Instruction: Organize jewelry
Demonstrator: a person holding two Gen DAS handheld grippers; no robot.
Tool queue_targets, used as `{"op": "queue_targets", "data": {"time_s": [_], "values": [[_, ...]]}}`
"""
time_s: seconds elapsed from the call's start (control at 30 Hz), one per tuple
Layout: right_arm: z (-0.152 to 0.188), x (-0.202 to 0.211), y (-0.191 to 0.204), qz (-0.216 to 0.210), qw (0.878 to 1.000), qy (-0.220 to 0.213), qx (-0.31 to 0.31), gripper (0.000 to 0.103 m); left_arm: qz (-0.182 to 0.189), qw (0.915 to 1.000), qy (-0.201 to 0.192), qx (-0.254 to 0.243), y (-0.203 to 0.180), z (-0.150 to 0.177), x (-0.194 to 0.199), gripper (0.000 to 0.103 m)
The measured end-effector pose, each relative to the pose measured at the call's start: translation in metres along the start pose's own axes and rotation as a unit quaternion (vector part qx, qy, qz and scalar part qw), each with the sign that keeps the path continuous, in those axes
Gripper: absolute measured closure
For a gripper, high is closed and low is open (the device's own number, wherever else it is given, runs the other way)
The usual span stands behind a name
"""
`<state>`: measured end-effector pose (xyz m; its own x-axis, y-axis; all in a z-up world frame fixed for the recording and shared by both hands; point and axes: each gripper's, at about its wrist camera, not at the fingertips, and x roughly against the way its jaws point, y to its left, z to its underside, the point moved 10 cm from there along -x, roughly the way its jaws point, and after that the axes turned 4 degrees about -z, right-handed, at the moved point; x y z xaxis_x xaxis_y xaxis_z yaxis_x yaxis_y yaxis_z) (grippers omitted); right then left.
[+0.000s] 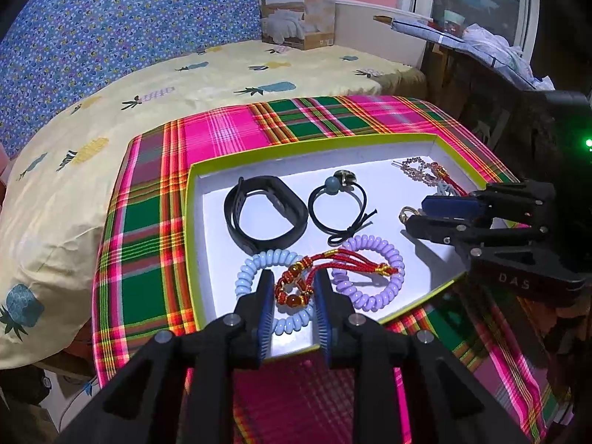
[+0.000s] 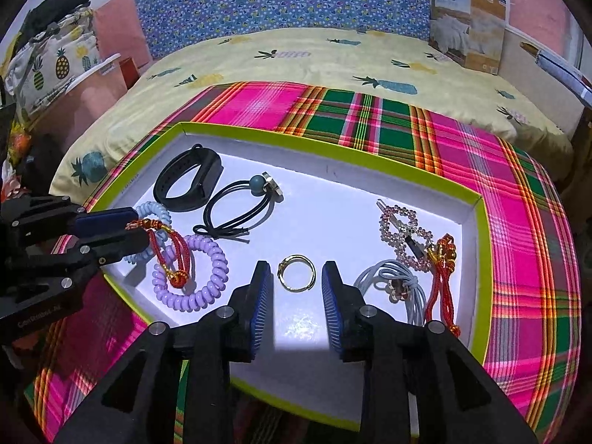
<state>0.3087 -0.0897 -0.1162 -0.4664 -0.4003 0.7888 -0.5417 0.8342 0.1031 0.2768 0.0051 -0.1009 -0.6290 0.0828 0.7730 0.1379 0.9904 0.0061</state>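
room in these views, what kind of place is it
Most likely a bedroom: a bed with a pineapple-print sheet, a boxed quilt on it, and a jewelry tray on a plaid cloth beside it.

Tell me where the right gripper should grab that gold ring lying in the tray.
Probably straight down from above, pinching across the gold ring at its left and right rim. It lies flat on the white tray floor, apart from other pieces, already centred between the open right gripper fingers.
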Motion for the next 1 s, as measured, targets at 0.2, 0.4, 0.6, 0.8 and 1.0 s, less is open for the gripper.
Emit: {"op": "queue_targets", "data": {"time_s": [0.2,0.4,0.6,0.8,1.0], "values": [[-0.002,0.022,0.003,0.004,1.000,-0.018,-0.002,0.073,-0.003,0.9999,-0.008,0.012,0.004,0.002,0.012,0.079],[0.007,0.051,0.007,0.010,0.999,-0.034,-0.009,0.073,-0.006,0.9995,-0.021,0.025,0.004,0.006,0.033,0.079],[0.023,0.079,0.015,0.013,0.999,-0.047,-0.019,0.073,-0.009,0.9987,-0.036,0.035,-0.003,0.018,0.060,0.074],[0.044,0.102,0.025,0.015,0.998,-0.055,-0.022,0.073,-0.016,0.9979,-0.041,0.048,-0.008,0.036,0.080,0.074],[0.063,0.119,0.037,0.016,0.998,-0.061,-0.027,0.073,-0.023,0.9969,-0.044,0.061,-0.014,0.052,0.097,0.074]]}}
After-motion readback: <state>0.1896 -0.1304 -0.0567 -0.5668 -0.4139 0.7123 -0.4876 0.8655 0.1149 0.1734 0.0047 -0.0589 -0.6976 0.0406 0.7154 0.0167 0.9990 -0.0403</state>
